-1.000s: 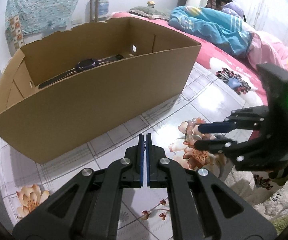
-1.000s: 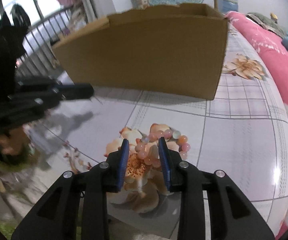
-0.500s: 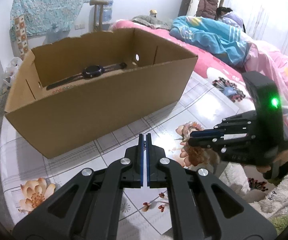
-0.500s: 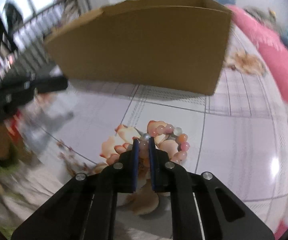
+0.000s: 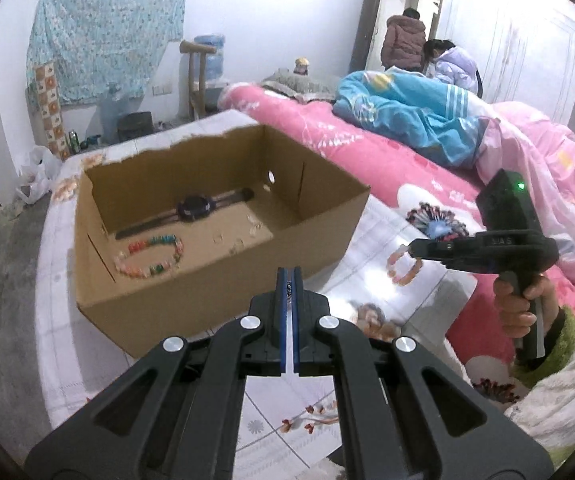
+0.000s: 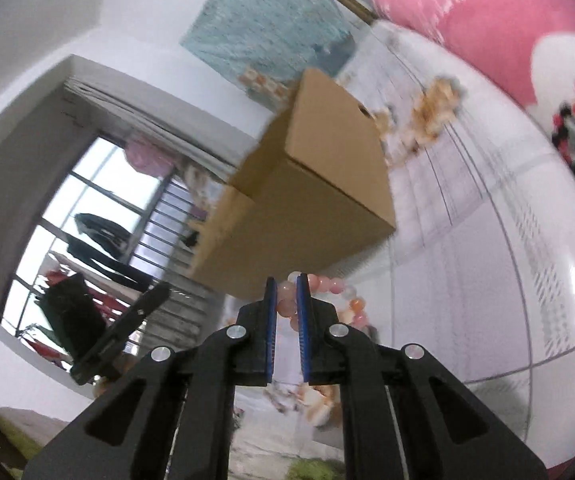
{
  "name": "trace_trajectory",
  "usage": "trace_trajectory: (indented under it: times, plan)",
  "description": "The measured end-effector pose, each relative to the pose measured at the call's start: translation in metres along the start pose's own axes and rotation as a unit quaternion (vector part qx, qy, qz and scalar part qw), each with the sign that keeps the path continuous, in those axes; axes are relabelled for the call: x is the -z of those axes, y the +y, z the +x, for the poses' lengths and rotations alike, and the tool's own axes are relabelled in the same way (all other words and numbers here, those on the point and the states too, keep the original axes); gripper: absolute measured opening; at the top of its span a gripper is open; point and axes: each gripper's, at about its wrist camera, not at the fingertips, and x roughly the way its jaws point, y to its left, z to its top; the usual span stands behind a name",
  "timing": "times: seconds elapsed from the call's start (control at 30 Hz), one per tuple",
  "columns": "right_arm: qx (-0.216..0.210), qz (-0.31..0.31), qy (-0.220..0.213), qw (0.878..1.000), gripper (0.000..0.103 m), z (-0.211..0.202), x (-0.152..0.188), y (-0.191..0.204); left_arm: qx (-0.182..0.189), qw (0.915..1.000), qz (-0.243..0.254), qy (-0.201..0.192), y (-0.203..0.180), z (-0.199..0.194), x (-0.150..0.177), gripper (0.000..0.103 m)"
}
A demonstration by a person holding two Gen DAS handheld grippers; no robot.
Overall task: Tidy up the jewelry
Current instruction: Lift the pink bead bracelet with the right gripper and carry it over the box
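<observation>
An open cardboard box [image 5: 215,256] [image 6: 319,200] stands on the floral tablecloth. On its floor lie a black watch [image 5: 193,207] and a multicoloured bead bracelet [image 5: 151,254]. My right gripper [image 6: 287,292] [image 5: 411,249] is shut on a pink bead bracelet [image 6: 327,284] [image 5: 403,266], which hangs in the air to the right of the box. In the right wrist view the picture is rolled and the box sits just beyond the fingertips. My left gripper [image 5: 288,276] is shut with nothing in it, raised in front of the box's near wall.
A pink bedspread [image 5: 367,152] with a blue blanket [image 5: 407,112] lies behind the table. Two people [image 5: 427,52] are at the far doorway. A hand [image 5: 519,300] in a green sleeve holds the right gripper. A barred window [image 6: 107,220] shows in the right wrist view.
The right gripper closed on the pink bracelet, lifted it off the tablecloth and rolled toward the box. The left gripper rose, so the box's floor and its contents now show.
</observation>
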Motion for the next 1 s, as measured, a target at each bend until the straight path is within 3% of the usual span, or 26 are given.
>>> trace_trajectory:
  times: [0.13, 0.27, 0.47, 0.57, 0.67, 1.0]
  plan:
    - [-0.029, -0.032, -0.022, 0.999, 0.010, -0.015, -0.021, 0.025, 0.004, 0.9999, -0.006, -0.009, 0.008, -0.008, -0.023, 0.001]
    - [-0.049, -0.074, -0.029, 0.996, 0.010, -0.016, -0.050, 0.054, 0.008, 0.9998, -0.017, 0.007, 0.026, 0.000, -0.050, 0.001]
    - [-0.068, -0.126, -0.015, 0.990, 0.010, 0.014, -0.093, 0.090, 0.030, 0.9930, -0.063, 0.096, 0.073, 0.051, -0.082, 0.001]
    - [-0.064, -0.140, 0.010, 0.988, 0.010, 0.046, -0.114, 0.096, 0.053, 0.9805, -0.092, 0.165, 0.092, 0.093, -0.087, 0.001]
    - [-0.049, -0.140, 0.035, 0.988, 0.010, 0.071, -0.126, 0.095, 0.053, 0.9635, -0.116, 0.236, 0.110, 0.139, -0.084, 0.001]
    - [0.009, -0.149, 0.108, 0.983, 0.010, 0.124, -0.138, 0.083, 0.032, 0.9267, -0.160, 0.339, 0.144, 0.213, -0.067, 0.001]
